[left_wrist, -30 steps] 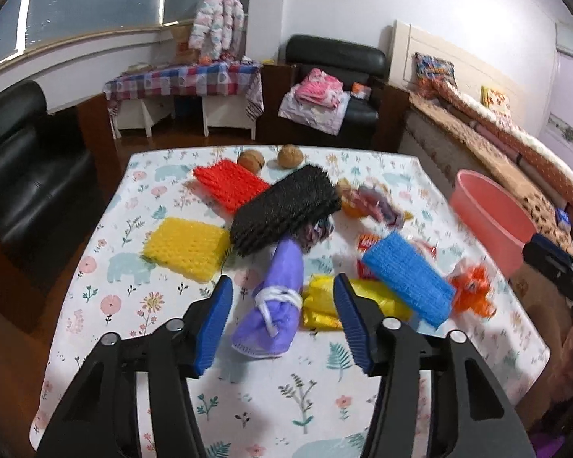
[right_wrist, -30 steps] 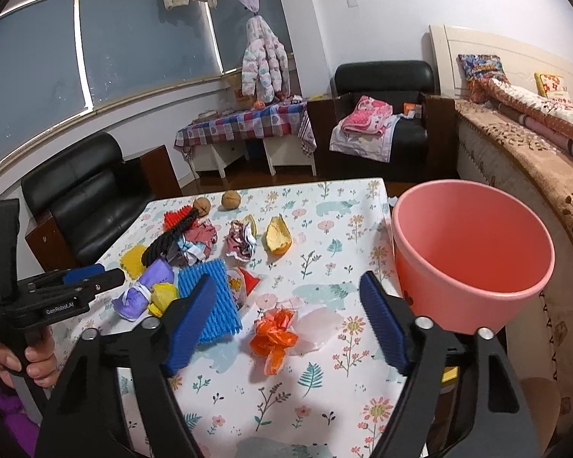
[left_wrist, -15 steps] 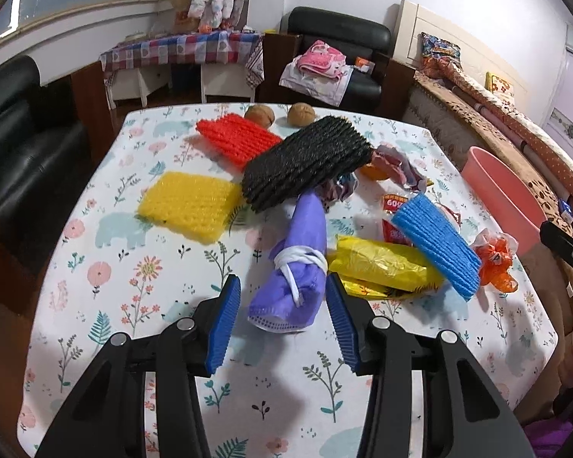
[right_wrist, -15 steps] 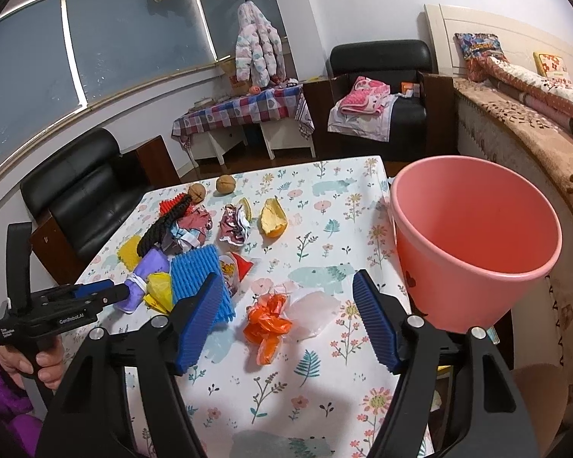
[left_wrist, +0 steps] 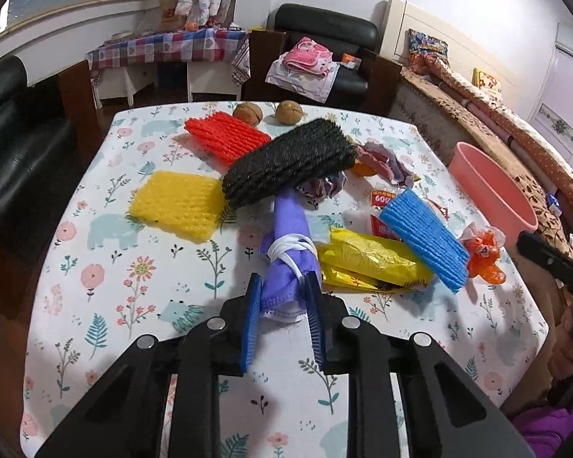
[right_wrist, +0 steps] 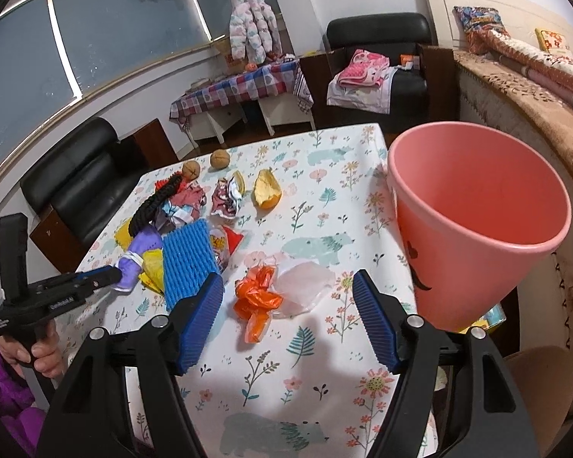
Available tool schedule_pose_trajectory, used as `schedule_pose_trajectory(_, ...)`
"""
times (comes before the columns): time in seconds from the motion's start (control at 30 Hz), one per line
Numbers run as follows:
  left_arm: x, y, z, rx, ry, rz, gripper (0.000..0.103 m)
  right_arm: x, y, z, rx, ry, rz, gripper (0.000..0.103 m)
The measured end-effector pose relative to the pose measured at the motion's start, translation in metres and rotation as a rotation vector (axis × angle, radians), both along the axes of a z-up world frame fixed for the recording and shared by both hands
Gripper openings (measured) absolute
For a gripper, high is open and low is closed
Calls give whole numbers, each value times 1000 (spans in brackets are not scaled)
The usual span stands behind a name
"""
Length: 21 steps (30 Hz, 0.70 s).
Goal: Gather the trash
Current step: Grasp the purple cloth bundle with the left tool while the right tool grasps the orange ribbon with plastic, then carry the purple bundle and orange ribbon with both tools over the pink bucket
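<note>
A living room with a black sofa, a bed along one wall and a checked side table in the background. In front is a table covered by a white cloth (left_wrist: 141,278) printed with flowers and animals, littered with trash.

From the left wrist view, the left gripper (left_wrist: 282,297) sits low at 6 o'clock. Its blue-padded fingers are closed against the near end of a rolled purple face mask (left_wrist: 290,252), which is tied with its white ear loops. The mask lies on the cloth, pointing away toward 12 o'clock. Just beside it, at 3 o'clock, lies a yellow plastic bag (left_wrist: 370,261), with a blue foam net (left_wrist: 424,236) resting partly over it. A black foam net (left_wrist: 290,162) lies beyond the mask at 12 o'clock, a yellow foam net (left_wrist: 179,204) at 10 o'clock and a red foam net (left_wrist: 227,135) at 11 o'clock. Two walnuts (left_wrist: 269,112) sit near the far edge.

From the right wrist view, the right gripper (right_wrist: 286,316) has its fingers wide apart and holds nothing. Just beyond them, at 12 o'clock, lies an orange crumpled wrapper (right_wrist: 258,299) touching a clear plastic bag (right_wrist: 305,284). A pink bucket (right_wrist: 477,229) stands at 2 o'clock, at the table's edge, tilted in the fisheye view, with nothing visible inside. A piece of orange peel (right_wrist: 265,192) lies farther off at 12 o'clock.
</note>
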<state>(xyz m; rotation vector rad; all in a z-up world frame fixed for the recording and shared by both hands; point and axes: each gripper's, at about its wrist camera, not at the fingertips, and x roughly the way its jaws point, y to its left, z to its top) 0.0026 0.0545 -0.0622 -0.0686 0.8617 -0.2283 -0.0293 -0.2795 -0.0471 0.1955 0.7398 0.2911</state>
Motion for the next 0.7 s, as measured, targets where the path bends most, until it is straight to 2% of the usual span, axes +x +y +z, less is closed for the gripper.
schedule_pose_trajectory(0.07, -5, 3, 5, -12, -15, -6, 18, 2, 3, -2, 1, 13, 15, 63)
schedule_pose_trajectory(0.2, -16, 4, 17, -25, -53, -31, 18, 6, 9, -5, -10, 34, 36, 63)
schedule_pose_trajectory(0.3, -25, 4, 26, -39, -78, -58, 18, 11, 7, -8, -13, 48, 8, 63)
schedule_pose_trajectory(0.6, -38, -7, 49, -75, -136, -110, 18, 35, -2, -26, 136, 172, 6, 63)
schedule_pose_trajectory(0.7, -37, -10, 49, -76, -129, -98, 18, 37, 8, -28, 130, 170, 25, 63)
